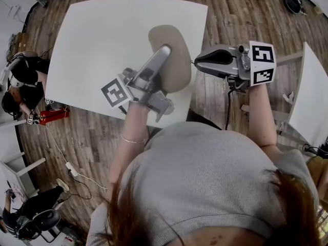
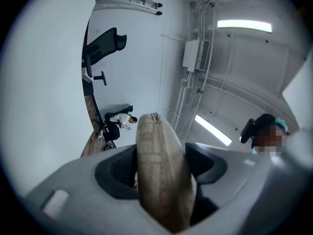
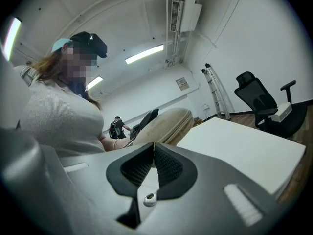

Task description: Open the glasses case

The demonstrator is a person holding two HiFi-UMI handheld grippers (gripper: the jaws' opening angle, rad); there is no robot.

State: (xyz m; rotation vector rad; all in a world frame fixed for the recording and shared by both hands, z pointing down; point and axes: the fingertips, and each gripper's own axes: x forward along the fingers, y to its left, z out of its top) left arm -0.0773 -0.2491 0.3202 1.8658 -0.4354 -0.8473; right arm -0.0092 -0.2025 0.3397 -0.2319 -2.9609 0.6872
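Gripping the glasses case (image 1: 178,55) by its near end in my left hand-held gripper (image 1: 160,55), over the tabletop's (image 1: 102,40) near edge, I should hold that clamp steady while my closed, empty right hand-held gripper (image 1: 199,60) works at the seam. The case's long axis runs away from me, tilted slightly upward.

White table (image 1: 102,40): top open toward far and left edges. Near right corner blocked by glasses case (image 1: 179,68), clamped upright in left gripper (image 1: 165,50). Right gripper (image 1: 197,61), jaws together, sits just off the right edge, in the floor gap before second table (image 1: 315,91).
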